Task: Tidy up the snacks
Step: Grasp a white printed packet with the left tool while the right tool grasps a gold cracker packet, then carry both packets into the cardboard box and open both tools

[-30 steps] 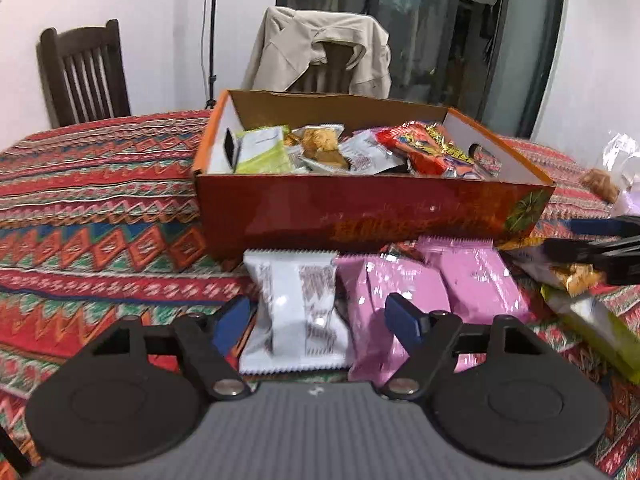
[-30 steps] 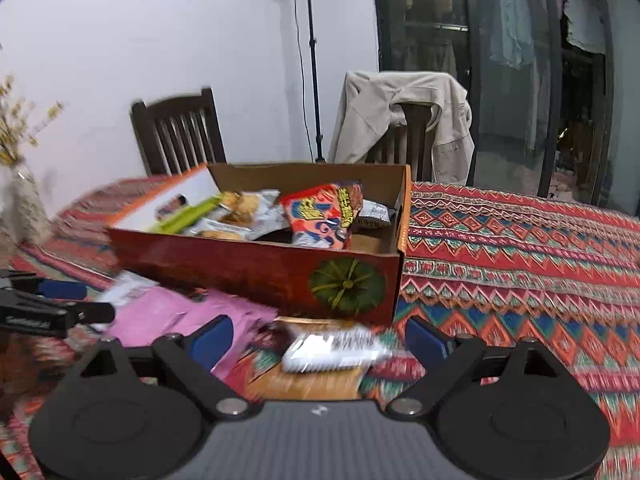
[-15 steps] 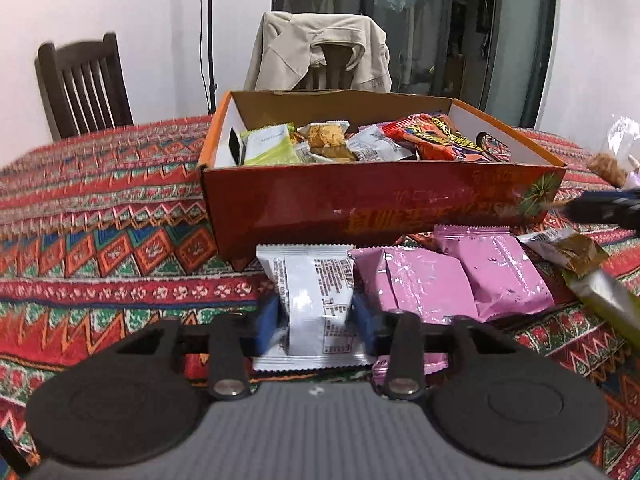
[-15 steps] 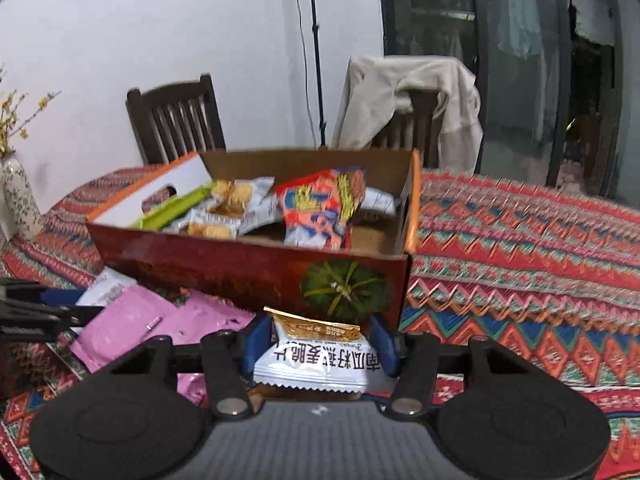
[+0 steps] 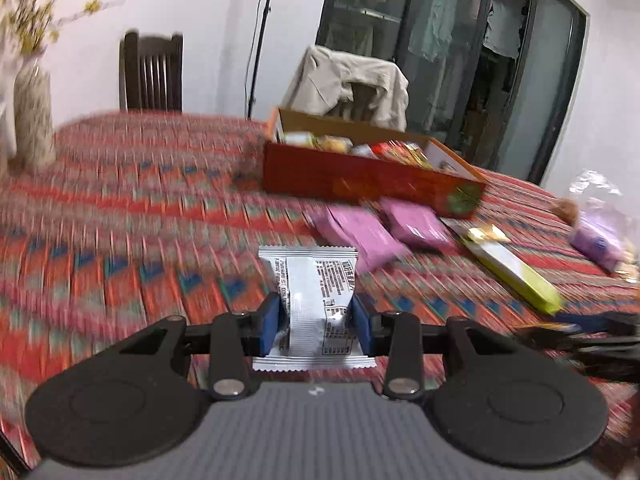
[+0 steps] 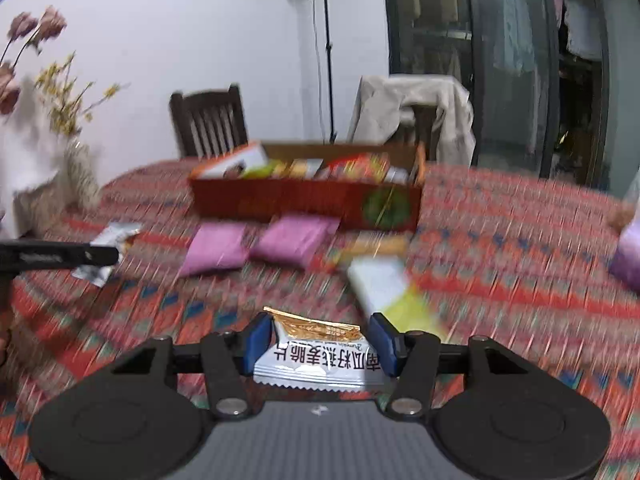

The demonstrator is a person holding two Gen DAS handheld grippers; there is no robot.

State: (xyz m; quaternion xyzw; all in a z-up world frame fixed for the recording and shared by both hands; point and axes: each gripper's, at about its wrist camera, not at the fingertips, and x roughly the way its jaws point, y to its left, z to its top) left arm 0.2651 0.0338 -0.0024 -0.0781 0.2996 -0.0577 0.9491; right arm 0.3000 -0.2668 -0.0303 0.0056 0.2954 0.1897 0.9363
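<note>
My left gripper (image 5: 316, 318) is shut on a silver snack packet (image 5: 314, 292) and holds it above the table, well back from the red snack box (image 5: 360, 178). My right gripper (image 6: 320, 342) is shut on a white and gold snack packet (image 6: 318, 350), also lifted and back from the box (image 6: 304, 200). Two pink packets (image 5: 376, 228) (image 6: 256, 242) and a yellow-green packet (image 5: 516, 274) (image 6: 394, 292) lie in front of the box. The left gripper with its packet also shows at the left of the right wrist view (image 6: 96, 256).
The patterned tablecloth (image 5: 140, 220) covers the table. A vase with flowers (image 5: 32, 120) stands at the far left. A purple bag (image 5: 596, 240) lies at the right. Chairs, one with a jacket (image 5: 352, 80), stand behind the table.
Both grippers closed on their packets, lifted them and pulled back from the box. The box now looks smaller and farther away in both views.
</note>
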